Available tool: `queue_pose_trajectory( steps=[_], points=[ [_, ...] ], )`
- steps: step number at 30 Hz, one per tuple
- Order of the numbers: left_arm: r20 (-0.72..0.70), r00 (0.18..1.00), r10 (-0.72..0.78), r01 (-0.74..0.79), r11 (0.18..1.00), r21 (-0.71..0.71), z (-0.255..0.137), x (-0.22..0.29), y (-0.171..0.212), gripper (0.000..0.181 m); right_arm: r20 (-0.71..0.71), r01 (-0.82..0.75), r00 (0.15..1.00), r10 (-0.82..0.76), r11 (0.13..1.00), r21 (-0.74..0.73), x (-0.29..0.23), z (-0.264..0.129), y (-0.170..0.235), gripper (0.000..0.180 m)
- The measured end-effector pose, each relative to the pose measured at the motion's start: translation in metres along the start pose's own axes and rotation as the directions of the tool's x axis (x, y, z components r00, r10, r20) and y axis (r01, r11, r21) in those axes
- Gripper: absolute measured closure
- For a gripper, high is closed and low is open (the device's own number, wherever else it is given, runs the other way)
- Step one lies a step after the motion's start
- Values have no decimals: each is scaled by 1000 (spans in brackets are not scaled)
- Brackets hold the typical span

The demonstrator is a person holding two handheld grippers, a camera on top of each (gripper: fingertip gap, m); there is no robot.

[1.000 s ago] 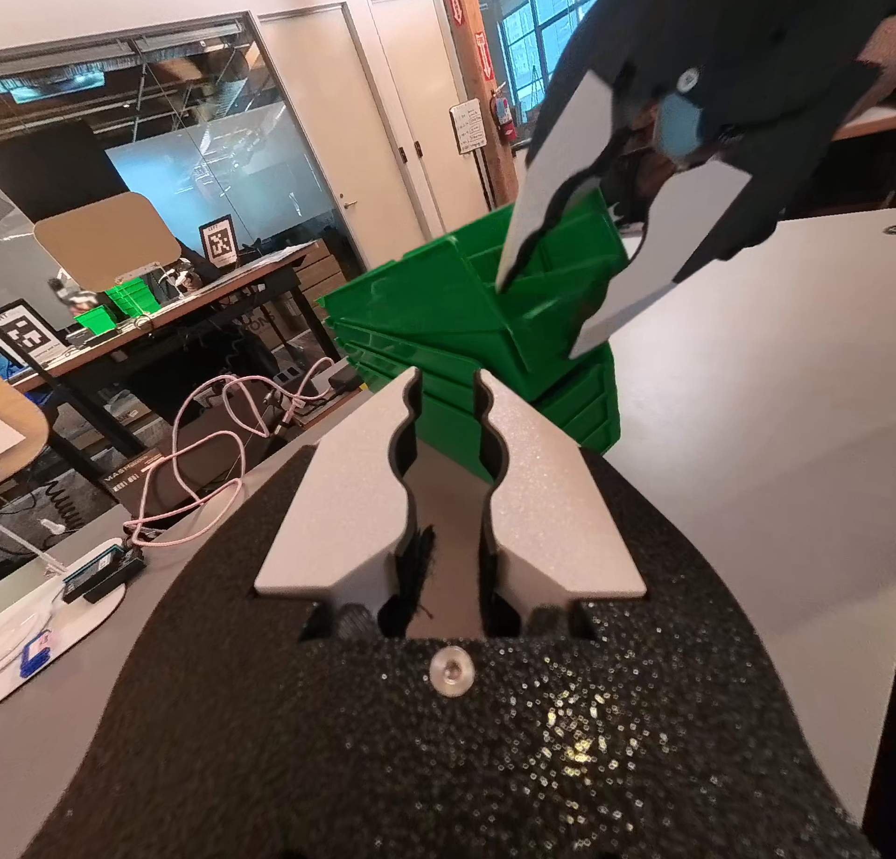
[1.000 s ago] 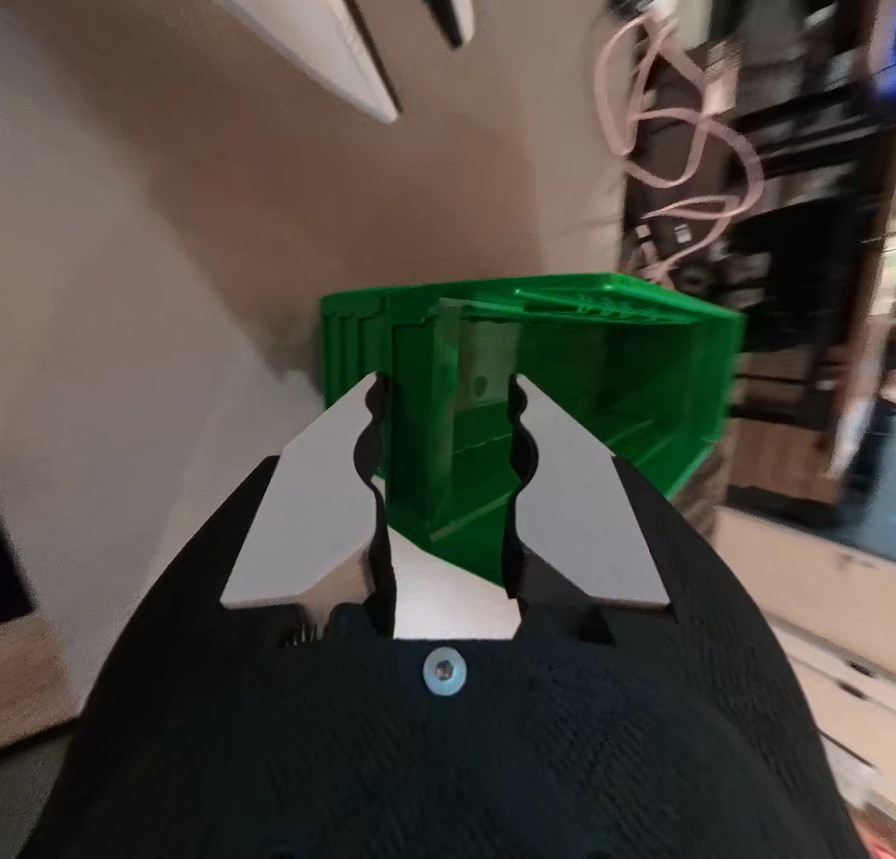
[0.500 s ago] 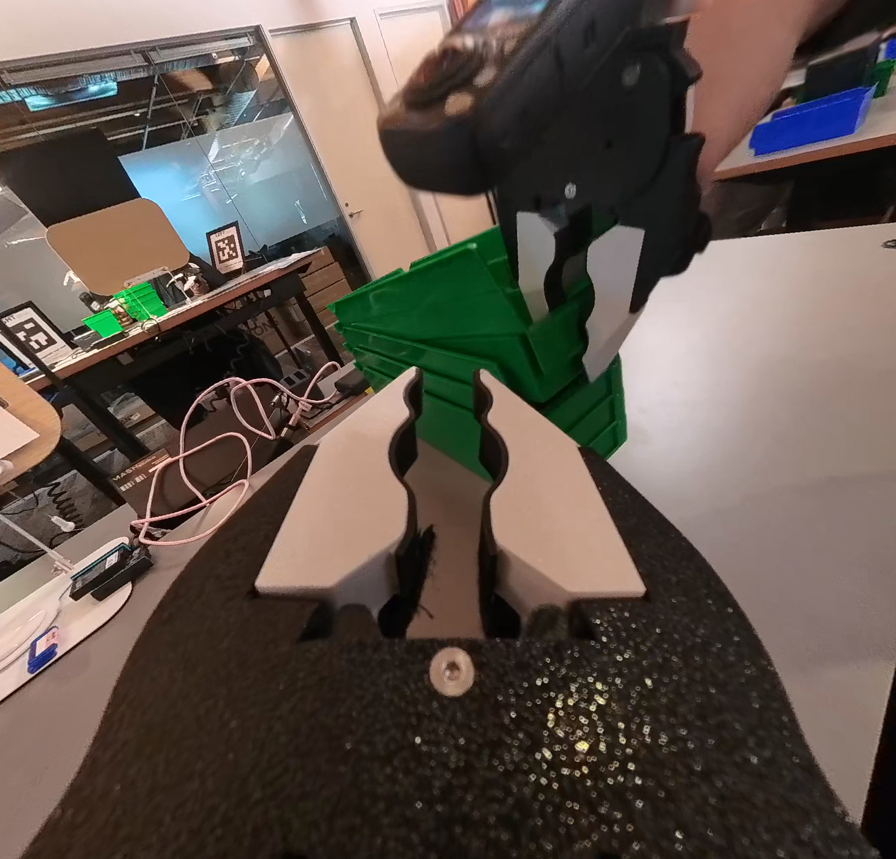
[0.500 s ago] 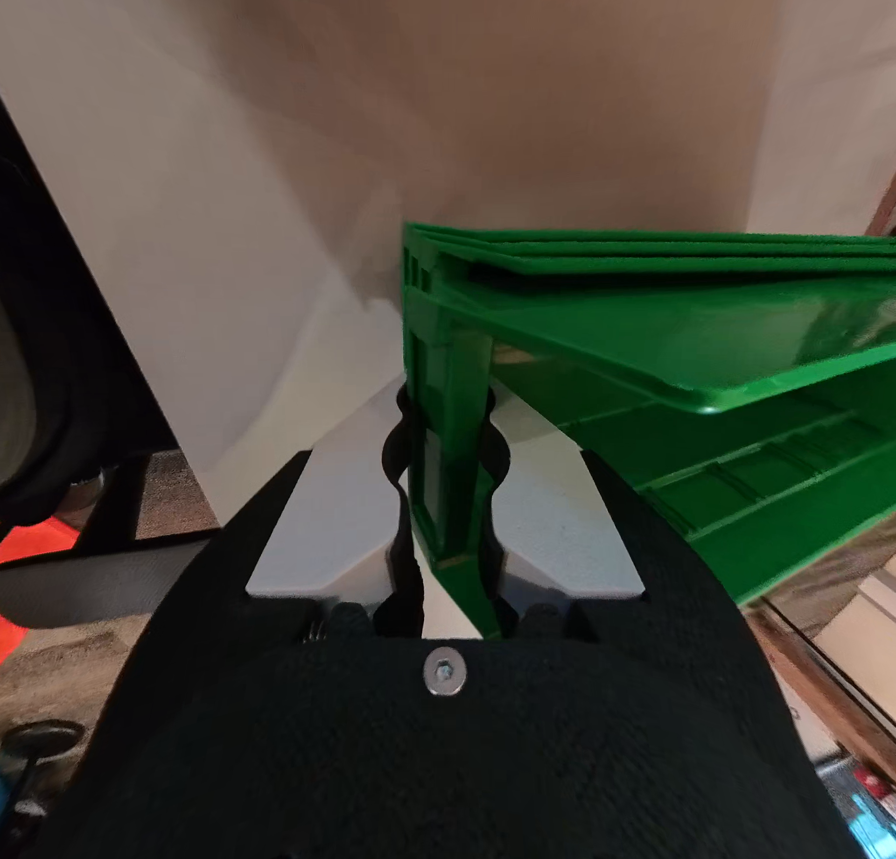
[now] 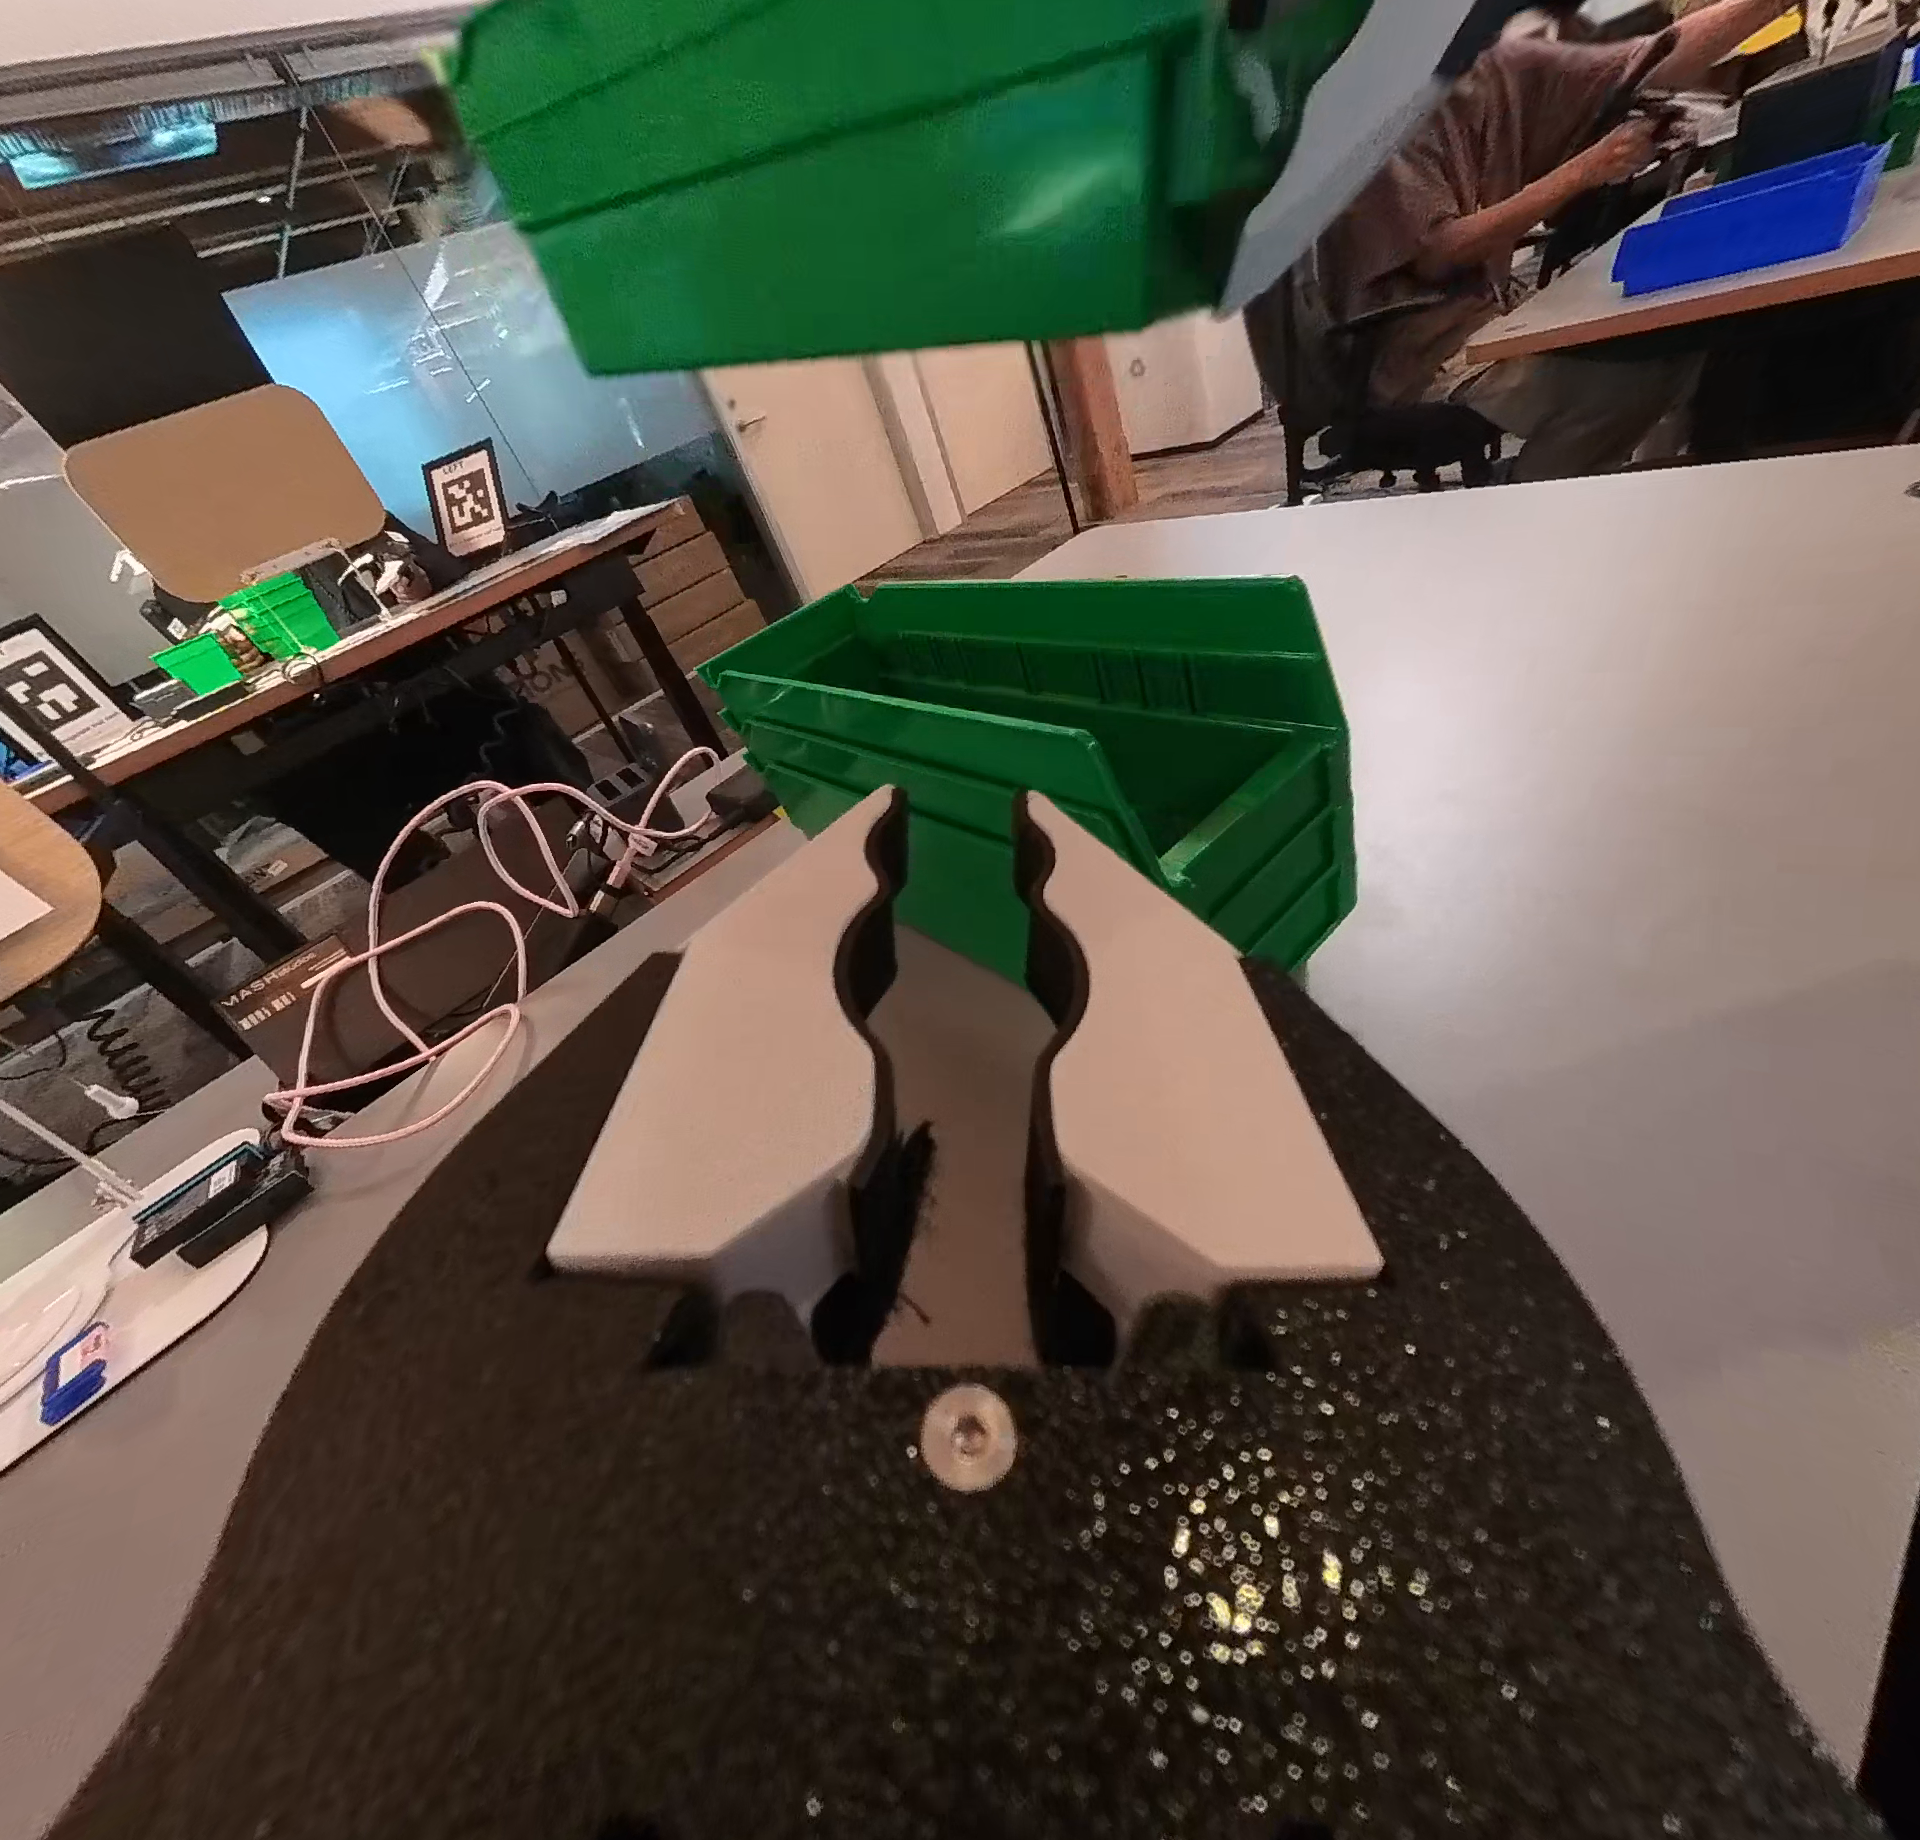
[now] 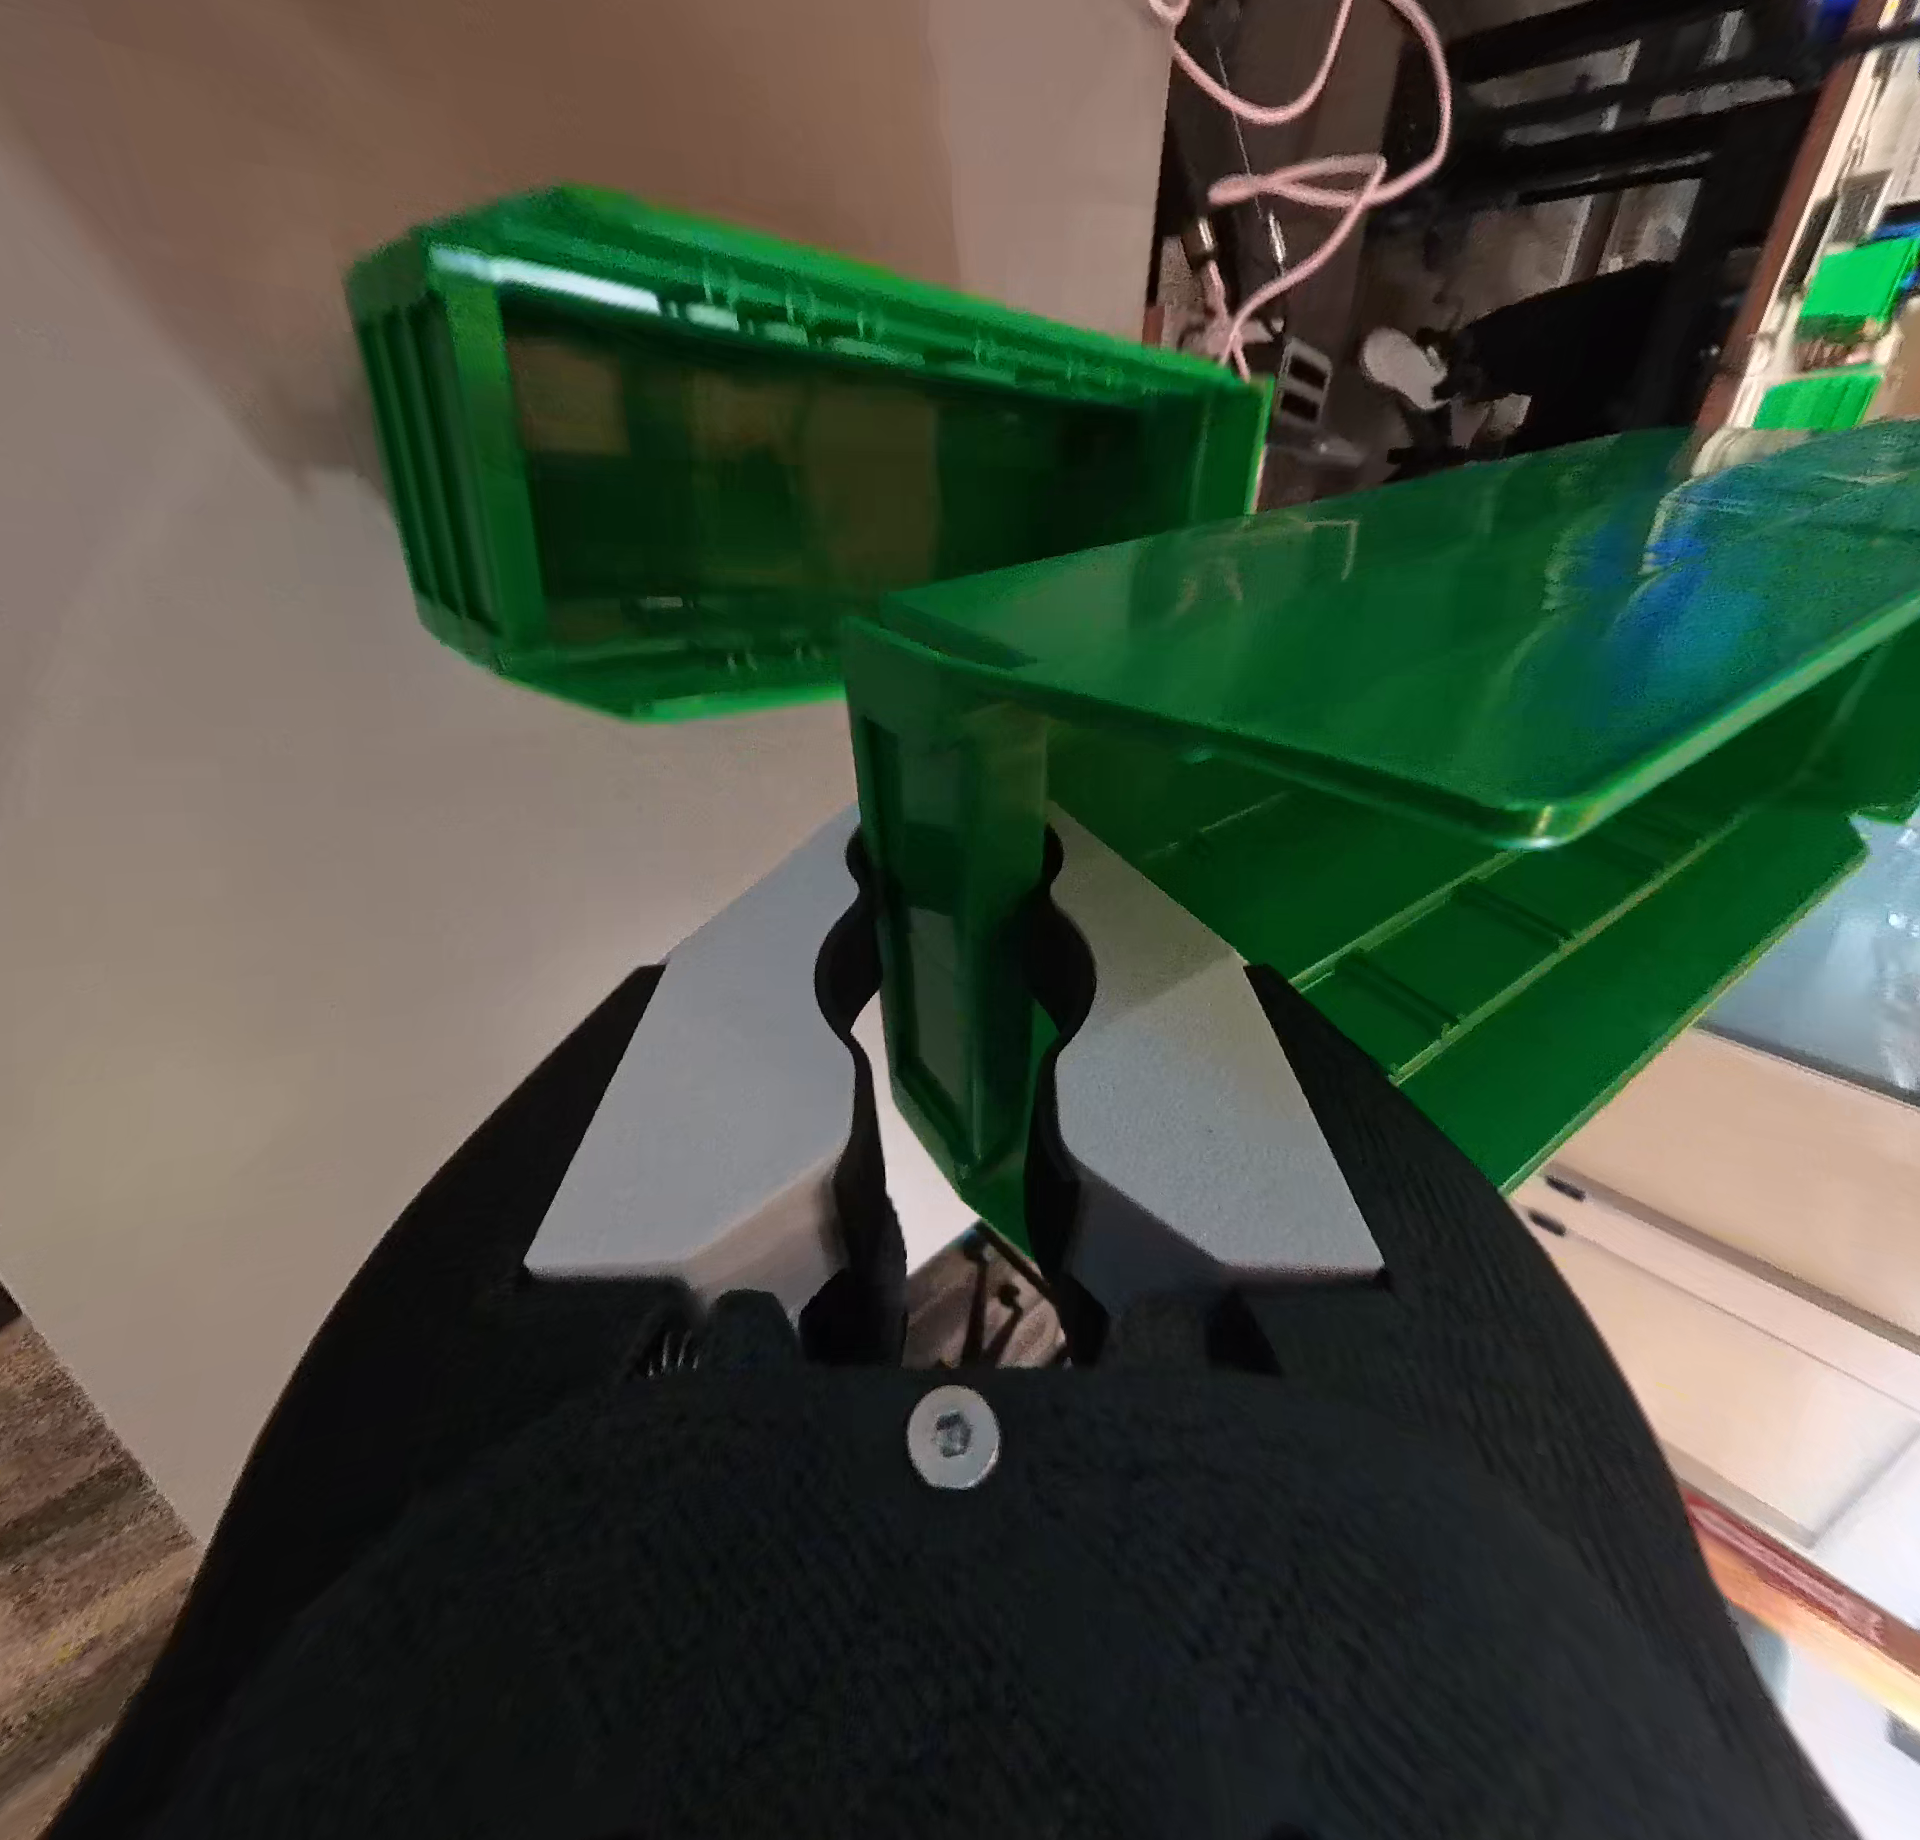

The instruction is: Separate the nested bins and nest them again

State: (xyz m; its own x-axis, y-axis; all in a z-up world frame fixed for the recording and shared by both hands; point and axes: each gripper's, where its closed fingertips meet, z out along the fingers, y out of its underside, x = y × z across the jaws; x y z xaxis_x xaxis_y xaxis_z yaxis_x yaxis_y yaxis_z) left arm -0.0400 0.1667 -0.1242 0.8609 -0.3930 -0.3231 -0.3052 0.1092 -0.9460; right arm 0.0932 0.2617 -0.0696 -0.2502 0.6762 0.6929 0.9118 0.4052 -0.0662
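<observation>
A stack of nested green bins [image 5: 1049, 741] sits on the grey table [image 5: 1610, 751], just beyond my left gripper [image 5: 961, 814]. The left gripper's fingers stand a narrow gap apart and hold nothing. My right gripper [image 6: 956, 855] is shut on the end wall of one green bin [image 6: 1403, 668] and holds it in the air, clear of the stack [image 6: 790, 481]. In the left wrist view that lifted bin [image 5: 852, 149] hangs tilted above the stack, with a right finger [image 5: 1340, 149] on its end.
A pink cable [image 5: 436, 949] and a black device [image 5: 223, 1193] lie at the table's left edge. Behind stand a desk [image 5: 343, 668] with green bins, and another table with a blue bin [image 5: 1745, 221] where a person [image 5: 1455, 263] sits.
The right gripper closed on the top bin's end wall and lifted that bin up out of the stack. The left gripper has stayed in place.
</observation>
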Motion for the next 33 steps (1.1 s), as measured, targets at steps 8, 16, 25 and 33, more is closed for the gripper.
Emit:
queue_pose_trajectory(
  steps=[8,16,25,33],
  points=[
    [30,999,-14,13,1000,9,-7,-9,-2,163,87,-170,980,178,981,-96,-48,40,159,157],
    [21,1000,-23,23,1000,-1,-1,-8,2,163,196,-191,951,239,953,-235,-152,116,284,156],
    [-29,999,-34,33,999,-31,10,4,13,162,94,-180,973,211,948,-264,-132,106,284,98],
    [-136,990,-33,29,999,-31,18,27,18,148,294,-169,952,87,949,265,-94,33,40,122]
  ],
)
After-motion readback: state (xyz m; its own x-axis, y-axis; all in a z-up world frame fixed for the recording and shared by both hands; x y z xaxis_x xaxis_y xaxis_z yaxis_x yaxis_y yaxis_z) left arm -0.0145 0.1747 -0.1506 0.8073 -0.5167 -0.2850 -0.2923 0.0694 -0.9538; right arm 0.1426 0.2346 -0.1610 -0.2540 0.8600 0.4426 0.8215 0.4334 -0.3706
